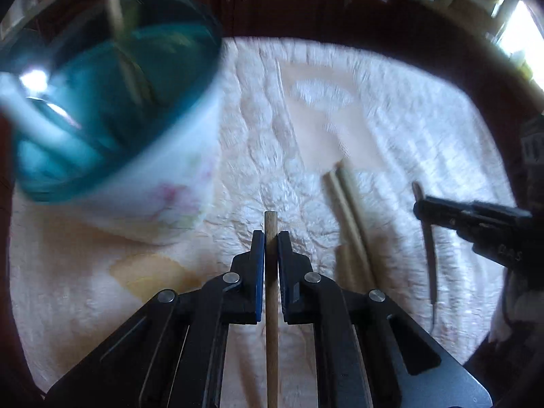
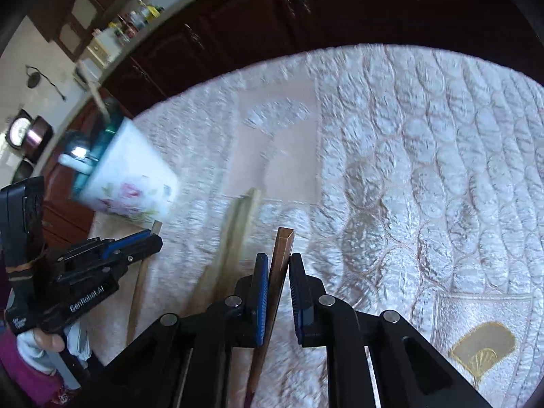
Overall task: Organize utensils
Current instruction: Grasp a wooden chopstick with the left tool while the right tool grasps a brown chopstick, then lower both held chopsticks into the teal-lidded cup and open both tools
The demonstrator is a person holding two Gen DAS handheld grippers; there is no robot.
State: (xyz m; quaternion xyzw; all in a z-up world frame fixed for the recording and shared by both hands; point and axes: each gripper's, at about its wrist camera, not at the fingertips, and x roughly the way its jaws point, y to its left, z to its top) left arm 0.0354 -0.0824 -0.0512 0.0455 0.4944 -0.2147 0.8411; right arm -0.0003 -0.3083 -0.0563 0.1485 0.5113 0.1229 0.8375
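Where black, left gripper [image 2: 154, 236] reads "GenRobot.AI".

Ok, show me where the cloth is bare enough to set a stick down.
Free: the cloth right of the loose chopsticks, out to its far edge. Crowded: the strip from the cup across to those chopsticks, where both hand-held grippers work.

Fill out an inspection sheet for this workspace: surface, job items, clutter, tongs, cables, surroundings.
Surface: quilted cream cloth over a dark table.
Job's things: floral cup with a teal inside, utensils standing in it; pale chopstick pair lying on the cloth.
Clutter: nothing seen.
Tongs: left tongs shut on a round wooden stick; right tongs shut on a darker brown chopstick.
Cables: nothing seen.
Surroundings: dark wooden cabinets behind.
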